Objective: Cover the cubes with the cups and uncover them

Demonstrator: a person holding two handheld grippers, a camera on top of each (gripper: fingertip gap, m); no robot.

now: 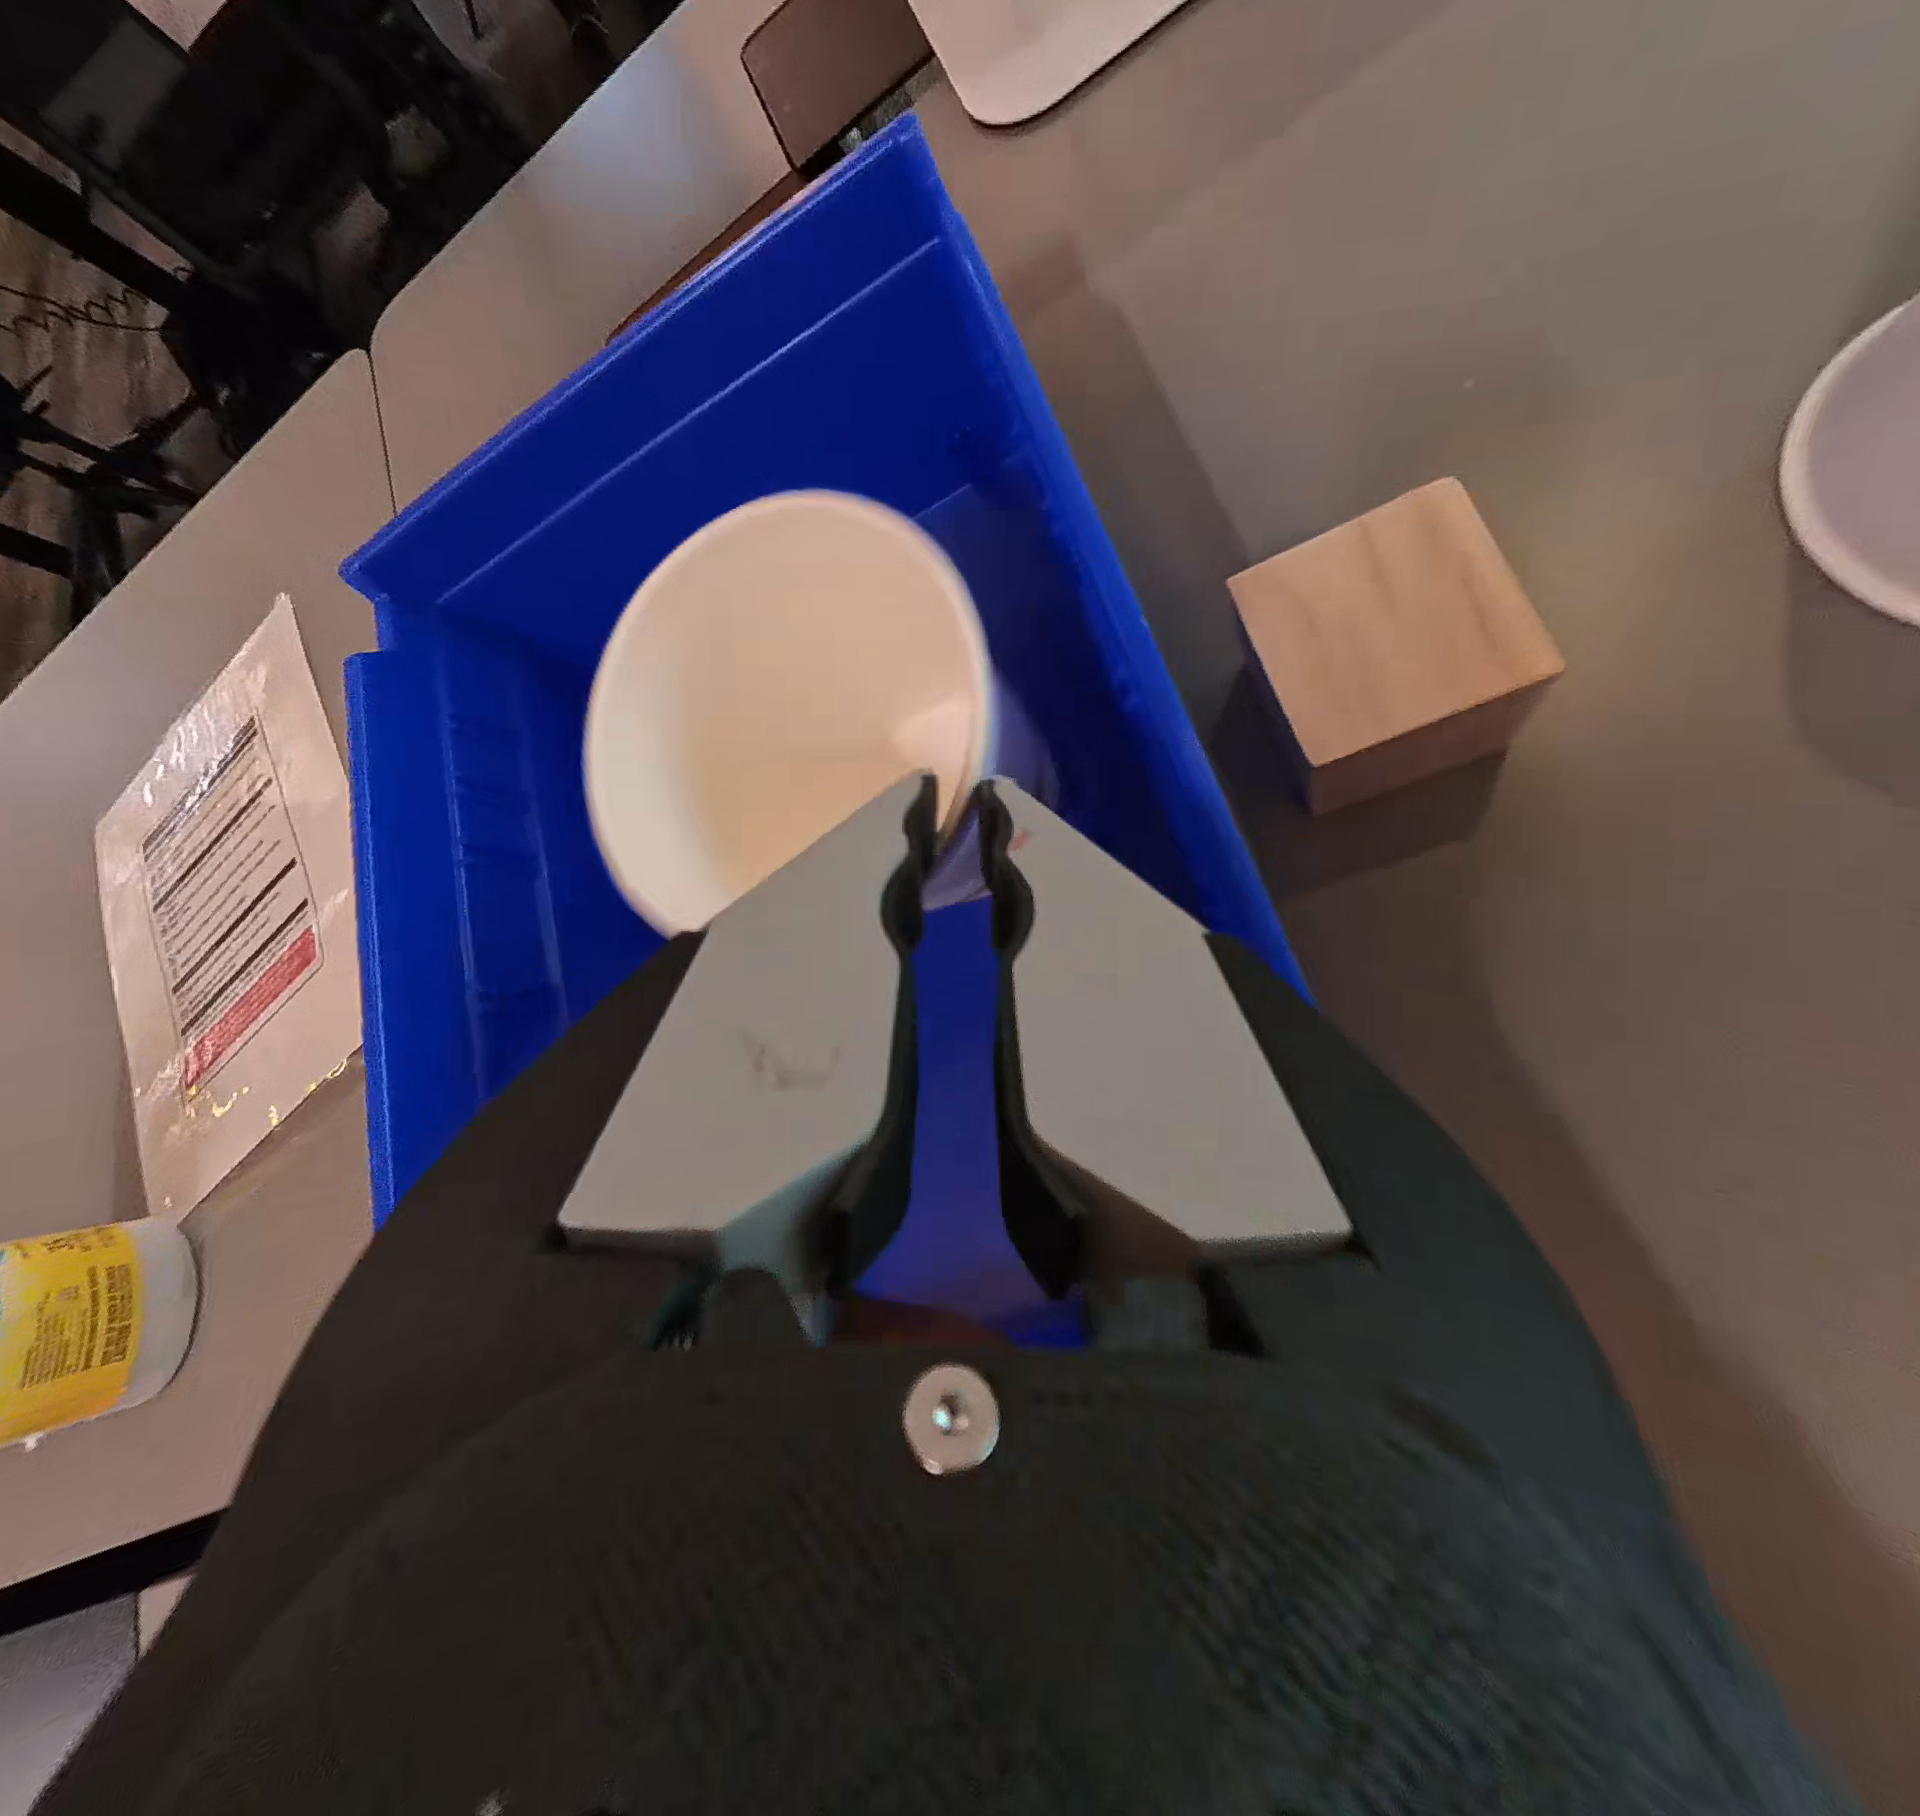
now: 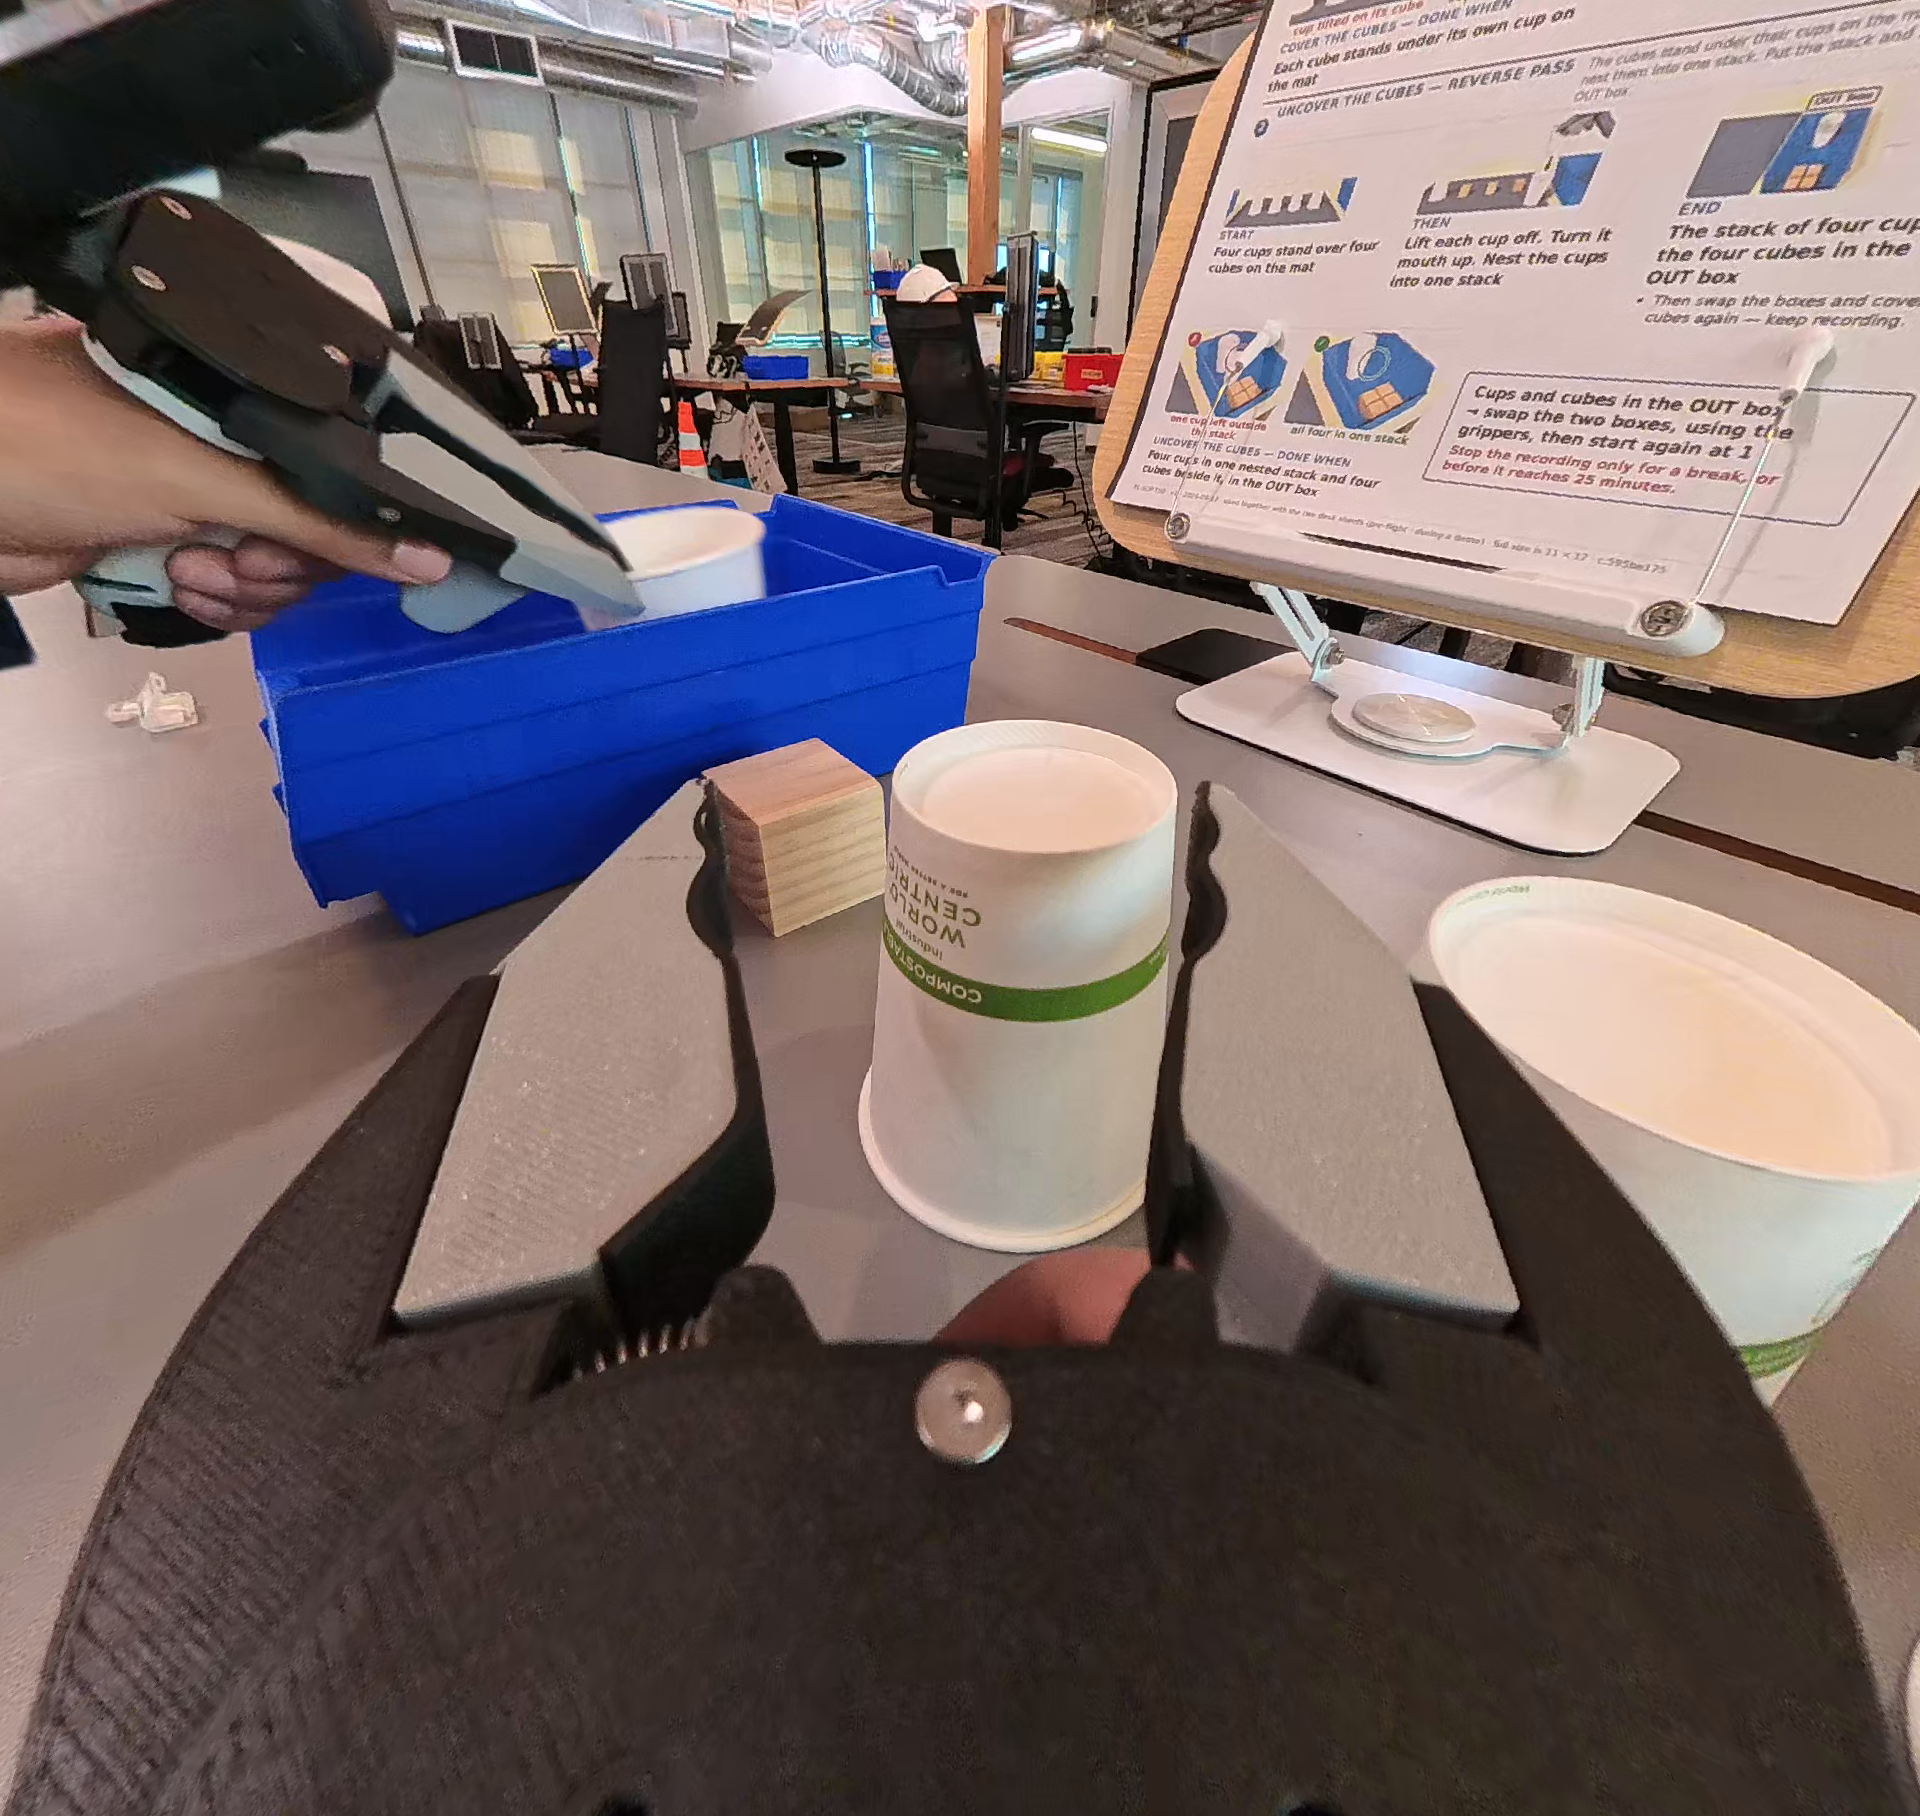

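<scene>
In the left wrist view my left gripper (image 1: pixel 958 790) is shut on the wall of a white paper cup (image 1: pixel 779 706), one finger inside the rim and one outside. It holds the cup mouth-up over the blue bin (image 1: pixel 727 395). The right wrist view shows the same grasp on the cup (image 2: pixel 696 556) above the bin (image 2: pixel 623 727). A bare wooden cube (image 1: pixel 1392 623) stands on the table beside the bin. My right gripper (image 2: pixel 956 800) is open around an upside-down white cup with a green band (image 2: pixel 1018 987); the left pad stands clear of it. The cube (image 2: pixel 810 831) sits just left of that cup.
Another upside-down cup (image 2: pixel 1683 1060) stands at the right, also at the right edge of the left wrist view (image 1: pixel 1860 478). An instruction board on a white stand (image 2: pixel 1455 748) is at the back right. A labelled plastic bag (image 1: pixel 218 883) and a yellow-labelled bottle (image 1: pixel 83 1330) lie left of the bin.
</scene>
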